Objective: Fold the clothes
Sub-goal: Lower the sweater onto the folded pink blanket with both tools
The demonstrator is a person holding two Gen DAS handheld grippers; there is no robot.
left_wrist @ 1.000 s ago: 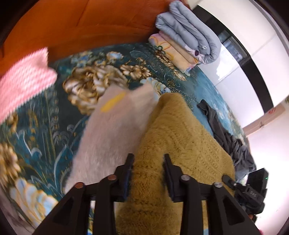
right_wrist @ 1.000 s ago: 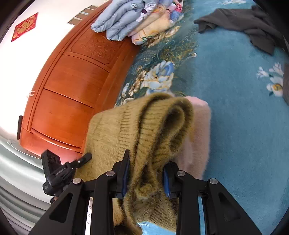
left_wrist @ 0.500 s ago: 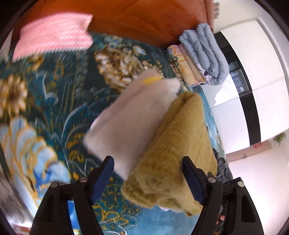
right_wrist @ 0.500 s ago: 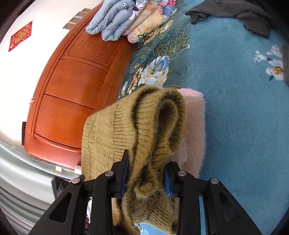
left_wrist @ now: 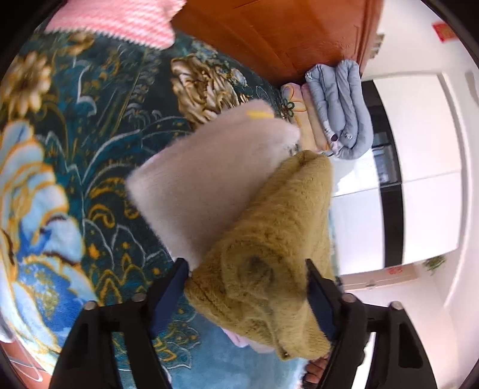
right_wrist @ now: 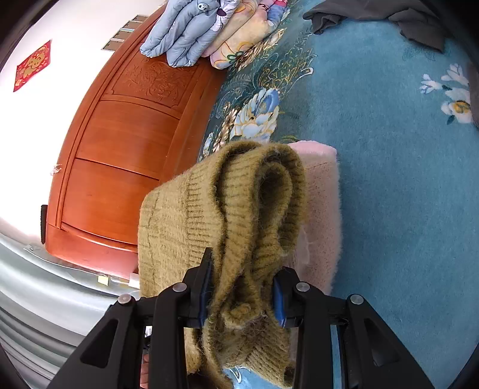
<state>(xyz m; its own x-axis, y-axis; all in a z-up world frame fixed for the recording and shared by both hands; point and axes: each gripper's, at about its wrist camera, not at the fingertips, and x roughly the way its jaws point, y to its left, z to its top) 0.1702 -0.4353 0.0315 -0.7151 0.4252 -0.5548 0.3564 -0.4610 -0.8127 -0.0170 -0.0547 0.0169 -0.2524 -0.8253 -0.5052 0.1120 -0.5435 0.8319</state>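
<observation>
A folded mustard-yellow knit sweater [left_wrist: 269, 263] lies on top of a folded pale pink fuzzy garment [left_wrist: 209, 182] on the teal floral bedspread [left_wrist: 74, 149]. My left gripper [left_wrist: 248, 287] is open, its jaws wide on either side of the sweater's near end. In the right wrist view my right gripper [right_wrist: 242, 287] is shut on the bunched edge of the sweater [right_wrist: 239, 215], with the pink garment [right_wrist: 323, 215] beneath and to the right.
A wooden headboard [right_wrist: 125, 149] runs along the bed. Folded quilts [right_wrist: 194, 27] are stacked by it, also in the left wrist view [left_wrist: 338, 107]. A pink knit item [left_wrist: 119, 18] lies far left. A dark grey garment [right_wrist: 389, 15] lies crumpled further off.
My left gripper has let go of the sweater, opened wide and drawn back a little. My right gripper keeps its hold on the sweater's edge.
</observation>
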